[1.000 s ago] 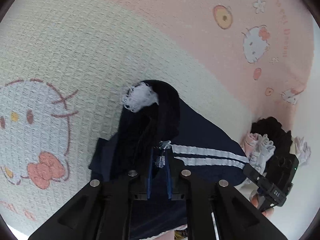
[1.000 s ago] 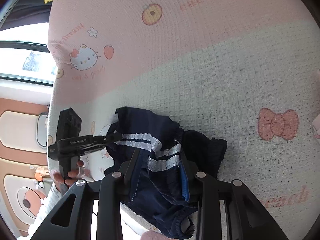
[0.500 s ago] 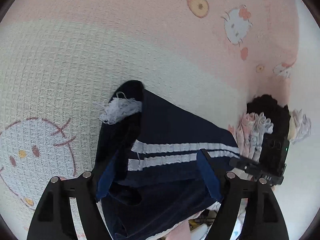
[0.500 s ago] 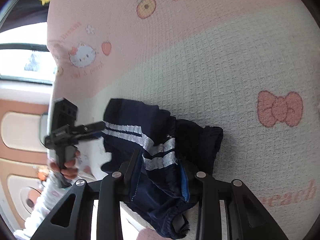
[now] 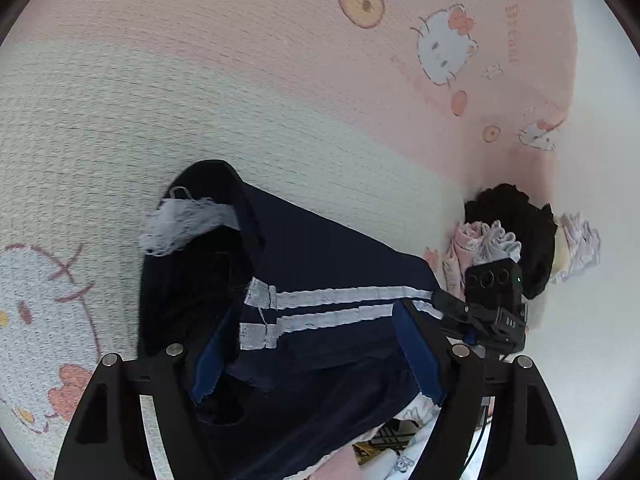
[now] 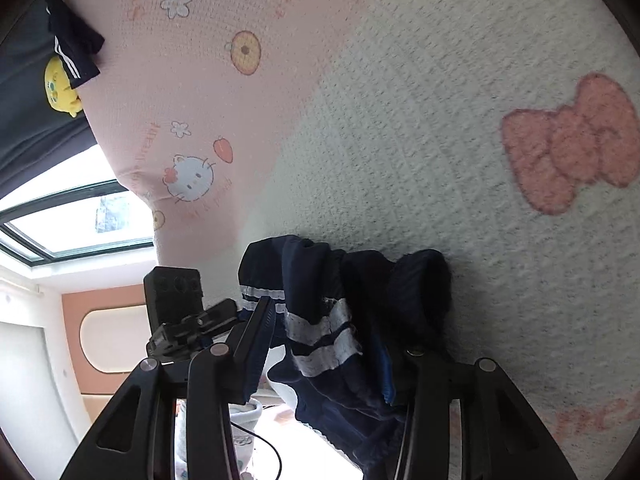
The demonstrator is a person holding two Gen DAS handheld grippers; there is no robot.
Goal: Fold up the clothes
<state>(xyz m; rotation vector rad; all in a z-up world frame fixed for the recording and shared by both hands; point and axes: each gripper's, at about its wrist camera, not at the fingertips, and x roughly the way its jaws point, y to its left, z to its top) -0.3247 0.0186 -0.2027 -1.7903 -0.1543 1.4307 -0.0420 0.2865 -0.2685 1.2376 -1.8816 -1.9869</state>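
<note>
One wide blanket (image 5: 200, 100), pink at the far side and pale waffle cloth nearer, covers the whole bed and gives a soft place for folding. The dark blue shorts (image 5: 320, 248) with white stripes lie bunched at its near edge, partly over the side, probably so both hands reach them easily. The left gripper (image 5: 316, 312) has just been opening and stands released above the shorts, its pads not pressing. The right gripper (image 6: 324, 320) has also just been opening; cloth hangs between its jaws, no longer pinched, I think. A heap of other clothes (image 5: 512, 232) waits at the right edge. Beyond the bed are a bright window (image 6: 80, 220) and a yellow toy (image 6: 60, 88).
</note>
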